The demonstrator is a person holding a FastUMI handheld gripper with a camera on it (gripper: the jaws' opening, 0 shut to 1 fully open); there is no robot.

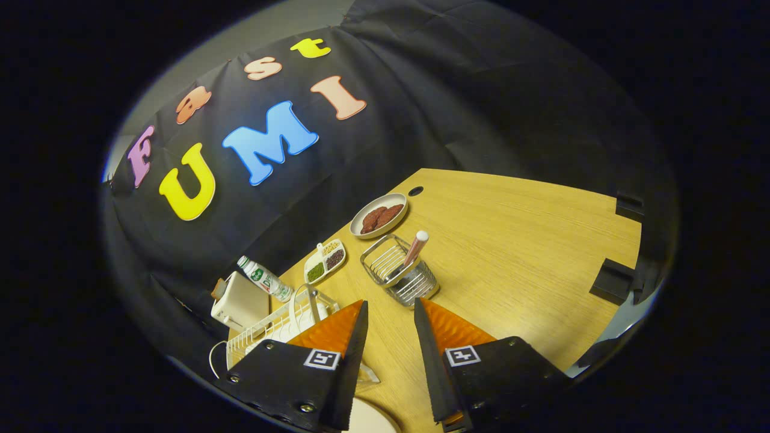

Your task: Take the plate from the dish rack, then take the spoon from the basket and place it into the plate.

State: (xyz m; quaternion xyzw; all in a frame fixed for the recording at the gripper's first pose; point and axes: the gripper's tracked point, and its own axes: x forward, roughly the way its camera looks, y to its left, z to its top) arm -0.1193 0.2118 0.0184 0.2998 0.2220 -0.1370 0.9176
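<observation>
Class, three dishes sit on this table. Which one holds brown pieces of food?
The round plate beyond the wire basket. The divided dish holds small heaps in compartments; the white plate beneath the open gripper looks bare.

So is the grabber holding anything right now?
No, nothing is held. The gripper is open, with only bare table between its fingers; the spoon sits in the basket ahead.

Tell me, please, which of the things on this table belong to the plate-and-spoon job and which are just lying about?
Belong to the job:
- white dish rack
- white plate, below the fingers
- wire basket
- spoon, standing in that basket
- gripper, open, nothing between its fingers

Just lying about:
- plate of brown food
- divided snack tray
- bottle
- white toaster
</observation>
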